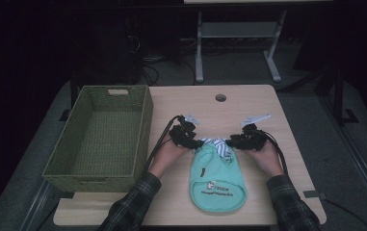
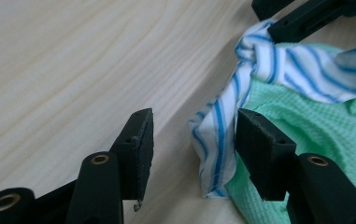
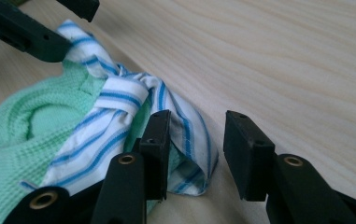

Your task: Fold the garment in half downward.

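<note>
A mint green knitted garment [image 1: 217,180] with a small printed logo lies flat near the table's front edge. A blue-and-white striped tie [image 1: 218,144] is knotted at its top. My left gripper [image 1: 196,142] stands open at the tie's left end. In the left gripper view the striped end [image 2: 217,140] hangs between the jaws, close to the right one, beside the green knit [image 2: 306,121]. My right gripper [image 1: 231,142] is open at the tie's right end. In the right gripper view the striped loop [image 3: 189,135] sits between the jaws against the left one, with the knot [image 3: 119,95] behind.
A green woven basket [image 1: 145,130] stands empty on the left of the wooden table [image 1: 263,106]. A cable hole [image 1: 220,97] sits near the far edge. Another table's metal legs [image 1: 199,48] stand on the floor behind. Cables trail from both grippers.
</note>
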The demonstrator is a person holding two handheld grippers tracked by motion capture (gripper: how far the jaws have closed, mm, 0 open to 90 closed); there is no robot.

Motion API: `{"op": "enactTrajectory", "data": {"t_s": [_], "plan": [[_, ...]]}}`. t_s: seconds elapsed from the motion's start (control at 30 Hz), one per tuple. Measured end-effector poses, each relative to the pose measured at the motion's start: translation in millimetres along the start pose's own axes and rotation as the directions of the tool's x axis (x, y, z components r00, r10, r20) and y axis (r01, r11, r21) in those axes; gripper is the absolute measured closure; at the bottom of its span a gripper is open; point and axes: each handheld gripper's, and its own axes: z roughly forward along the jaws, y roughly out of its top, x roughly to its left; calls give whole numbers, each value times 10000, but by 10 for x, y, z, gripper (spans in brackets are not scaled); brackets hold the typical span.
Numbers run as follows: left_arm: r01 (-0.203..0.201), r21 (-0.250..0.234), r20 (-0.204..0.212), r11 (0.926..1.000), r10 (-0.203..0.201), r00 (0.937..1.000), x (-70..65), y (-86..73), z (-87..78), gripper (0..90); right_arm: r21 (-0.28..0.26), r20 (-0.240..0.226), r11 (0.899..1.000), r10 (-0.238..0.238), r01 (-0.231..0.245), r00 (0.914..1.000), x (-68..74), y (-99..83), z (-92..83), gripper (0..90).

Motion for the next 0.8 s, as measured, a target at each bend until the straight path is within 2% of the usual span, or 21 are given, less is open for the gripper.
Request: {"op": "enactTrajectory", "data": {"t_s": [0.23,0.33,0.37,0.5,0.67,0.8], "plan": [[163,283,-103,9995,-160,9998,77,-46,90,471,300,111,9989,-359,355,9993,15,-45,60,631],[60,546,-192,9985,-49,9998,88,-71,148,480,298,245,9980,-562,554,9981,34,-49,62,644],[49,505,-222,9987,-38,9997,86,-72,149,484,279,308,9970,-728,719,9969,43,-52,65,651],[-84,530,-337,9986,102,9994,79,-69,152,505,231,223,9962,-847,842,9962,48,-61,67,717],[-140,534,-210,9985,151,9997,75,-62,147,565,203,-62,9971,-735,736,9973,48,-68,69,796],[20,116,42,9999,-20,10000,86,-19,94,541,241,-72,9975,-663,664,9978,65,-65,68,814]]}}
